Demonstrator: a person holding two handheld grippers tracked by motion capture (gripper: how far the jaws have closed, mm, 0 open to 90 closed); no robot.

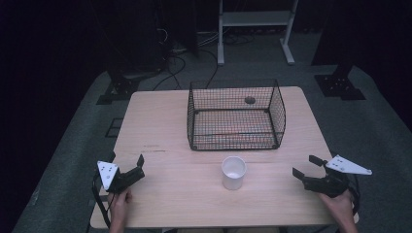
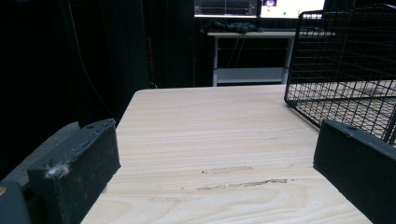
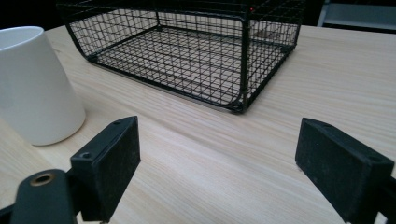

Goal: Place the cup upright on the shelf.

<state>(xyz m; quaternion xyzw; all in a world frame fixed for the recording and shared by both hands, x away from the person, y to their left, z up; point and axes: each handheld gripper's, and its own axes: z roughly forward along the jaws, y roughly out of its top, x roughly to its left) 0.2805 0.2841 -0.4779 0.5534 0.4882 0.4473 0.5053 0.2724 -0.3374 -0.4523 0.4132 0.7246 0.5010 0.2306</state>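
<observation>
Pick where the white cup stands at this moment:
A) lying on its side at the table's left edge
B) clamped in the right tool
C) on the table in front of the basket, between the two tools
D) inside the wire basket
C: the white cup stands upright on the table, on the near side of the wire basket, apart from the left tool and the right tool.

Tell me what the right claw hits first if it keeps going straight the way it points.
Probably the wire basket's near corner: the right claw is open, aimed there over bare table. The white cup sits off to the side. Depth is uncertain.
</observation>
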